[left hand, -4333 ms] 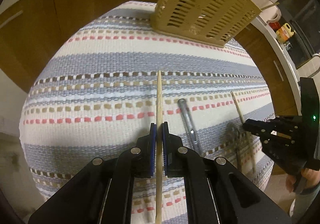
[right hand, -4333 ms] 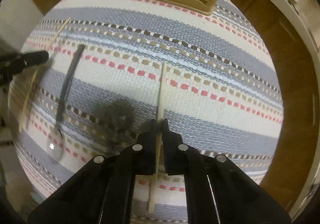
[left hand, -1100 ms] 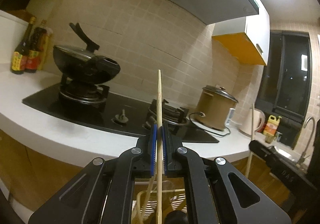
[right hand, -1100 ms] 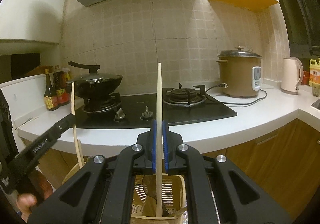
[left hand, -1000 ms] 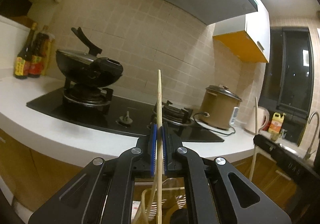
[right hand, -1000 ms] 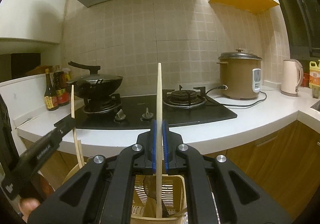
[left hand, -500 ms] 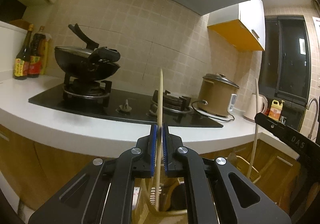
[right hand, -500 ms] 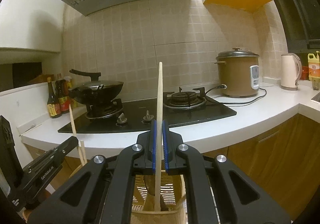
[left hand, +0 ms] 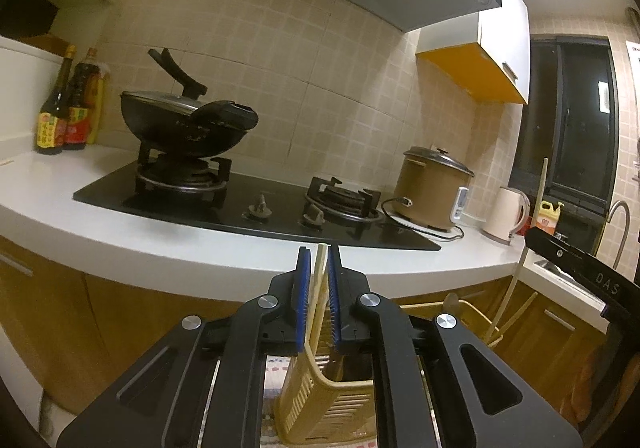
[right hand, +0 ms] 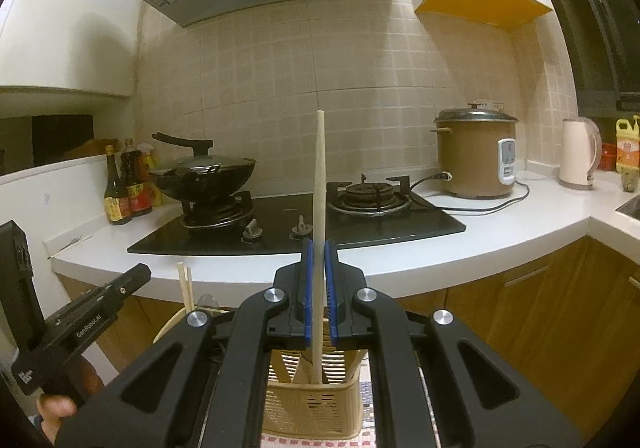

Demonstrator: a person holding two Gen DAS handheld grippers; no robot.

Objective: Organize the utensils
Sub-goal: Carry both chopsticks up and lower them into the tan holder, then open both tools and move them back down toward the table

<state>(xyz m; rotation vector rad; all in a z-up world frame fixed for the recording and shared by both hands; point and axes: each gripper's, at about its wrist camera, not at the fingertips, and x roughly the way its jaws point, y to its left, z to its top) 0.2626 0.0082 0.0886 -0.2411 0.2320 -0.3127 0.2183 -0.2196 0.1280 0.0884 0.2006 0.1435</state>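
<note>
While the left tongs (left hand: 318, 252) stand slightly parted, their chopstick (left hand: 316, 296) leans loose between the pads into the basket (left hand: 320, 404) below; right tongs (right hand: 319, 248) clamp another chopstick (right hand: 319, 183) upright, tip inside that basket.

We count two grippers — left (left hand: 318, 280) and right (right hand: 319, 276) — and one basket (right hand: 312, 408). Each gripper has one chopstick (right hand: 319, 207) between its jaws, and two more sticks (right hand: 185, 284) stand beside the left one. On the counter: one wok (right hand: 208, 171), one rice cooker (right hand: 476, 155), one kettle (right hand: 576, 151), two burners (right hand: 374, 195) — and three bottles (right hand: 116, 191).
</note>
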